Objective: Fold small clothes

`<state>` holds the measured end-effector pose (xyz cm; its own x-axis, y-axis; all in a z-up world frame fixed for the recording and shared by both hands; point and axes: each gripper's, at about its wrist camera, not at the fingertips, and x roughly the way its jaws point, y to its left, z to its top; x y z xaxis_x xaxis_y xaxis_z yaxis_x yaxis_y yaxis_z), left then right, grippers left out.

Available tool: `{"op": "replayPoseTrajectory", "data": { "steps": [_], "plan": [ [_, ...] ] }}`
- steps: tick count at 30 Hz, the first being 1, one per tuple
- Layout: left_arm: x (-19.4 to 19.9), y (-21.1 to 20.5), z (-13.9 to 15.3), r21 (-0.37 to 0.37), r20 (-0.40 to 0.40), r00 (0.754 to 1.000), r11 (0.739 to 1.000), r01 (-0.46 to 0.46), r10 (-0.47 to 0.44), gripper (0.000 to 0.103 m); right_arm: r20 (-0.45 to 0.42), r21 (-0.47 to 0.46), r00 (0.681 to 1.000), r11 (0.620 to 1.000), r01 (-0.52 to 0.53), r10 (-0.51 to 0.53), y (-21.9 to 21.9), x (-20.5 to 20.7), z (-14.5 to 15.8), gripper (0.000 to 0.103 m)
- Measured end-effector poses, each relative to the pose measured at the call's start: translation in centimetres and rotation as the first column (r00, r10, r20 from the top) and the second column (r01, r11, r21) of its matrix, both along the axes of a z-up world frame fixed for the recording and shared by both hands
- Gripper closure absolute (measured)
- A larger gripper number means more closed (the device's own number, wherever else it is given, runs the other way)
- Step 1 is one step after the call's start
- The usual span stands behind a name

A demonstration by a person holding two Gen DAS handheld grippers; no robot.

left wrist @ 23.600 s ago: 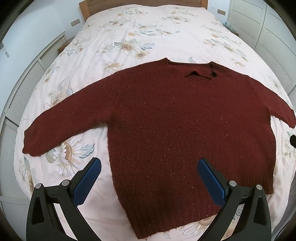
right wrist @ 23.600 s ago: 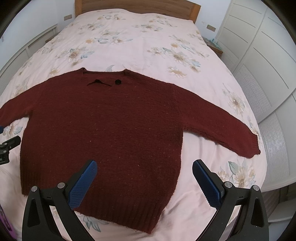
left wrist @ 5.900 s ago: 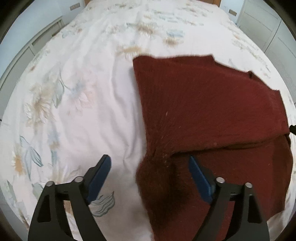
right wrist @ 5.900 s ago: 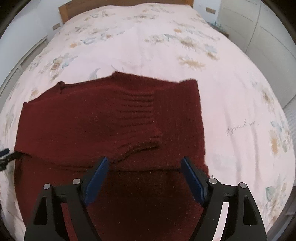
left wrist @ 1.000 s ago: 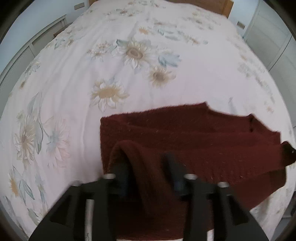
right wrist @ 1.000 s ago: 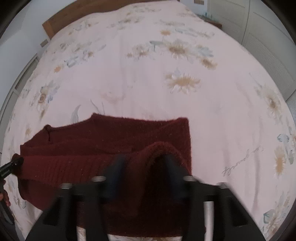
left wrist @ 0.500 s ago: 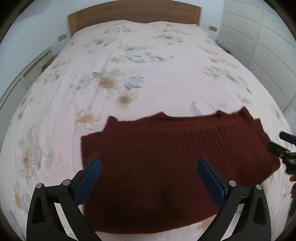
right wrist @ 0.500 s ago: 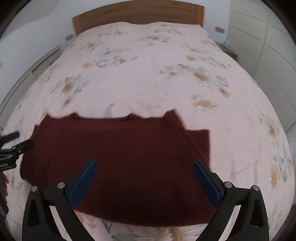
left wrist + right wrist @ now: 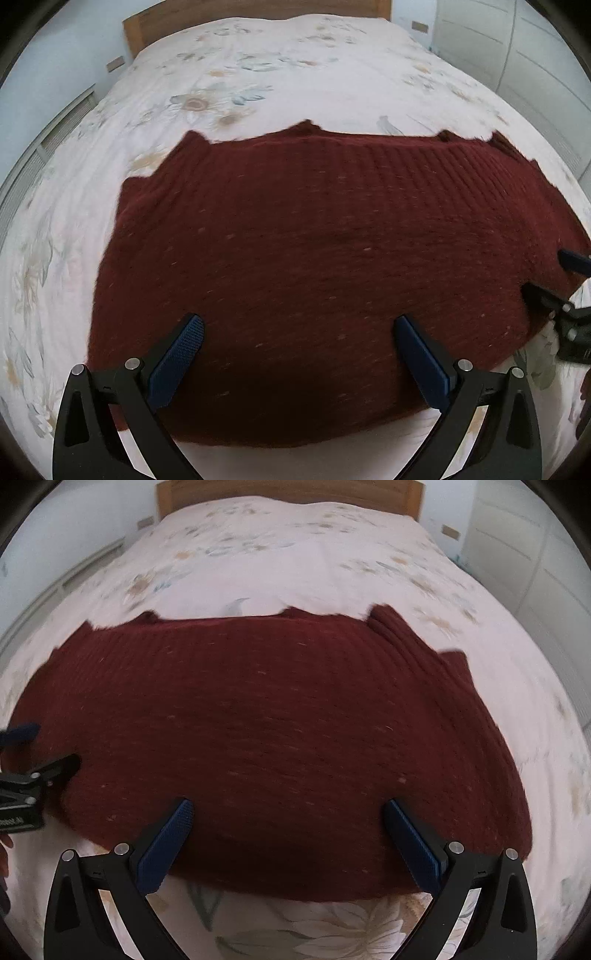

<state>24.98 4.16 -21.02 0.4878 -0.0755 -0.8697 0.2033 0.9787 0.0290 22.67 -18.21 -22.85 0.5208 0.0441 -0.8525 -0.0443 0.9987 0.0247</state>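
Left gripper [image 9: 297, 325] and right gripper [image 9: 288, 808]: spread wide, just opened, nothing between pads. Sweater [image 9: 314, 266] folded flat mid-frame on bed [image 9: 258, 74]. Best smoothed from centre outward, lightly, so layers stay aligned. Headboard [image 9: 288, 489] at top; nothing blocking.

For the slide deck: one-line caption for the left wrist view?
Open left gripper above a folded maroon sweater on a floral bedspread.

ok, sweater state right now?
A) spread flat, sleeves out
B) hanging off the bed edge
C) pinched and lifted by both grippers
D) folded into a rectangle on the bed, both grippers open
D: the dark red sweater lies folded on the floral bedspread; left gripper and right gripper both stand open, nothing clamped between the pads.
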Motion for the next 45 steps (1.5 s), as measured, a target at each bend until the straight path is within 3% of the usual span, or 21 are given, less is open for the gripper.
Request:
{"op": "replayPoseTrajectory", "data": {
  "steps": [8,30,39,45],
  "plan": [
    [0.1,4.4,-0.4,-0.068,-0.012,0.999,0.996,-0.052,0.052,0.001,0.018,-0.001,0.997,0.997,0.074,-0.074,-3.8,-0.5,0.5,0.000],
    [-0.4,4.0,-1.0,-0.109,-0.030,0.999,0.994,-0.031,0.028,0.001,0.017,-0.015,0.996,0.996,0.083,-0.083,-3.5,-1.0,-0.7,0.000],
    [0.0,4.0,0.9,-0.122,-0.066,0.998,0.993,0.003,-0.011,0.001,-0.006,-0.027,0.997,0.996,0.080,-0.081,-3.0,-0.8,0.3,0.000],
    [0.2,7.1,3.1,-0.171,-0.077,0.996,0.984,-0.051,0.039,0.001,-0.033,-0.040,0.998,0.998,0.052,-0.053,-2.7,-1.4,1.2,0.000]
  ]
}}
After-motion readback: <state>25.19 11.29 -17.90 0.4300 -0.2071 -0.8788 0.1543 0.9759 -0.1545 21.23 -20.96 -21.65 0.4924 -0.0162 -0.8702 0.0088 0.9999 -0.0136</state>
